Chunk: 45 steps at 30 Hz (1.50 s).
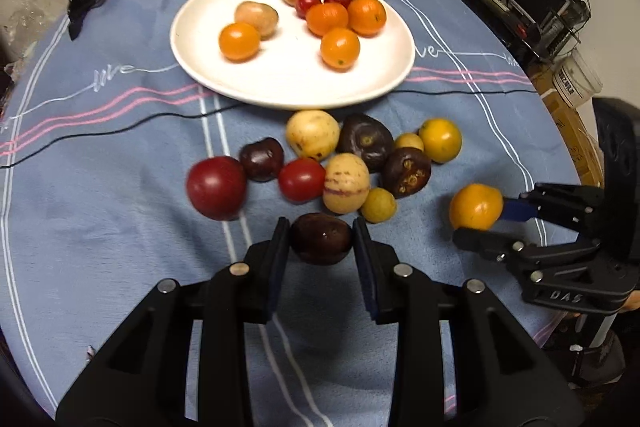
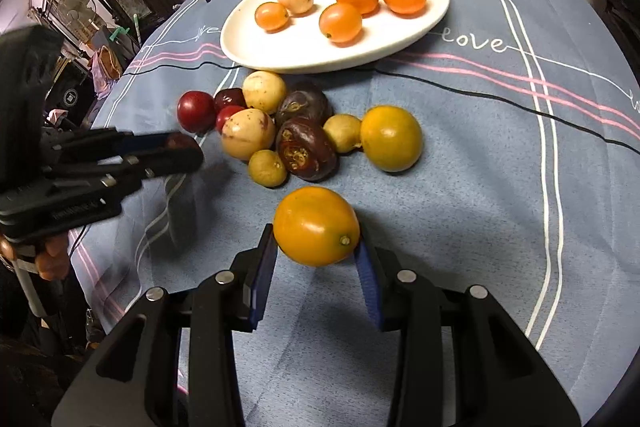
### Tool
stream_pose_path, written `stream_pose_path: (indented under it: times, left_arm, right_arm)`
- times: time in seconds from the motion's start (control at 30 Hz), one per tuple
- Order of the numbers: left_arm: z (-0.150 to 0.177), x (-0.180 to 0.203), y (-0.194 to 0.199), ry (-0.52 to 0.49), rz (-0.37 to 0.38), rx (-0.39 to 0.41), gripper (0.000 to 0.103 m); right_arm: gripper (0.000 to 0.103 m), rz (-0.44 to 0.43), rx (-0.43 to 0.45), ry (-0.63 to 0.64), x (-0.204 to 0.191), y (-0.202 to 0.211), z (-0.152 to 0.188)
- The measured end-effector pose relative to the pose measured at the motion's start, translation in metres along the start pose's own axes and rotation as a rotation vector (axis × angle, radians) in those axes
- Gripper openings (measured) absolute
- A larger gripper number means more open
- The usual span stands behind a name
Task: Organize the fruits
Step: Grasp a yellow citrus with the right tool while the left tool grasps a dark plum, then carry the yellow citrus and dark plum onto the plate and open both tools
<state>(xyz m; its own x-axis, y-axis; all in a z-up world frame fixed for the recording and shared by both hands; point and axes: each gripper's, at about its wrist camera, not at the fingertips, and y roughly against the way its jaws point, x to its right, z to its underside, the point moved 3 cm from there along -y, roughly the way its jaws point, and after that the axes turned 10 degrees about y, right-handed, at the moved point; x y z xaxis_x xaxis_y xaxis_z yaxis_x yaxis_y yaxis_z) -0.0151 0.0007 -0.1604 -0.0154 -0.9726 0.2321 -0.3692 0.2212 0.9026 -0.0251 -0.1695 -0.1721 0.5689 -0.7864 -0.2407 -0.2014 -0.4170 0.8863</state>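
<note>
1. Eight fruits lie on the plate (image 1: 192, 67); about eleven remain in a pile (image 1: 344, 163) on the table.
2. Left gripper (image 1: 321, 239) clamps a plum (image 1: 321, 238) (lifted, it seems); right gripper (image 2: 316, 251) grips an orange (image 2: 316, 225), both short of the plate.

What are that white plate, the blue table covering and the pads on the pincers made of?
The plate looks like glazed ceramic, though melamine is possible: smooth, evenly white, faintly glossy. The tablecloth is woven fabric, matte, with stitched stripes and soft creases. The left gripper and right gripper have black rigid plastic bodies; their blue finger pads look rubbery or foam-like.
</note>
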Motion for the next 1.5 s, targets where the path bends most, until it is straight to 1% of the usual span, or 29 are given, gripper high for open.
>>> stream_pose_path:
  times: [0.1,0.2,0.33,0.57,0.77,0.87,1.03,1.2,1.37,1.5]
  left_arm:
    - [0.003,-0.009,0.004,0.014,-0.009,-0.001,0.032]
    - [0.002,-0.011,0.008,0.021,-0.017,0.005,0.032]
    - [-0.01,-0.008,0.021,0.022,-0.011,0.046,0.032]
    - [-0.046,0.01,0.051,-0.007,0.005,0.144,0.032]
    - [-0.084,0.02,0.067,-0.018,-0.008,0.203,0.033]
    - [-0.101,0.024,0.074,-0.027,-0.034,0.233,0.032]
    - [-0.116,0.028,0.075,-0.031,-0.051,0.253,0.033]
    - [-0.124,0.028,0.065,-0.042,-0.073,0.25,0.033]
    - [-0.132,0.026,0.053,-0.044,-0.091,0.237,0.033]
    - [-0.138,0.025,0.045,-0.044,-0.091,0.226,0.033]
  right_arm:
    - [0.039,-0.003,-0.012,0.005,-0.004,-0.004,0.001]
    - [0.039,-0.006,0.0,0.01,-0.007,-0.001,-0.002]
    - [0.039,-0.002,0.056,0.014,-0.008,0.016,-0.016]
    - [0.039,0.036,0.185,0.06,-0.01,0.06,-0.052]
    - [0.039,0.07,0.262,0.109,-0.009,0.087,-0.094]
    - [0.039,0.072,0.286,0.122,-0.007,0.093,-0.111]
    - [0.039,0.074,0.306,0.133,-0.001,0.092,-0.132]
    - [0.039,0.072,0.302,0.139,0.005,0.087,-0.145]
    - [0.039,0.066,0.29,0.136,0.009,0.078,-0.153]
    - [0.039,0.06,0.278,0.132,0.014,0.071,-0.157]
